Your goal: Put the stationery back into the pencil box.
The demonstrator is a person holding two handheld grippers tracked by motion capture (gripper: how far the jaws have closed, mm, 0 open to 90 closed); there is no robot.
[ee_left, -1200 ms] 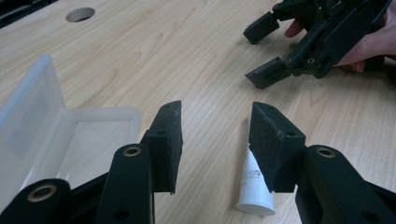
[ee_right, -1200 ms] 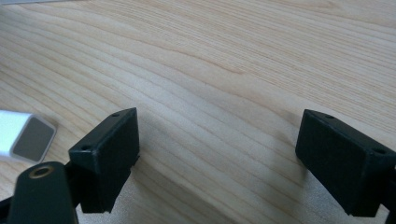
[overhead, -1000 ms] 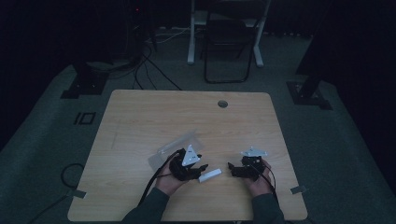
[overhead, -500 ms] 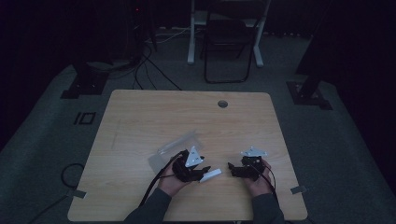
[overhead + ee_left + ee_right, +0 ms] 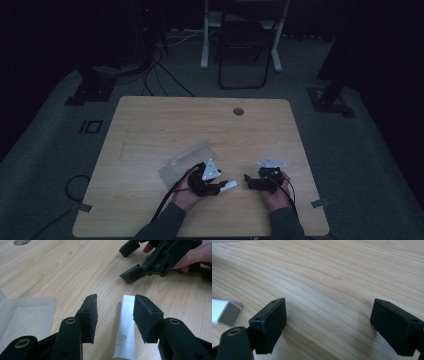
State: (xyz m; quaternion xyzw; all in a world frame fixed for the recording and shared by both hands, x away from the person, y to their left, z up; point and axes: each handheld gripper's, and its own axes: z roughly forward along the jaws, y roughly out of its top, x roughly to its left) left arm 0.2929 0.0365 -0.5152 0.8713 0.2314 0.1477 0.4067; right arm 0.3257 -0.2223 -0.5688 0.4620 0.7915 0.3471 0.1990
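White and small, the tube lies flat on the wooden table between the wide-apart jaws of the left gripper, untouched, pointing toward 12 o'clock, and it looks light, smooth and maybe slippery, so squeeze its middle gently.

From the high view you look forward and down on the whole table, from well above your side. Your left gripper view sits low and close, looking along the wood at the white stick, with the right gripper beyond it. Your right gripper view, equally low and close, catches that same white stick's end at its left edge.
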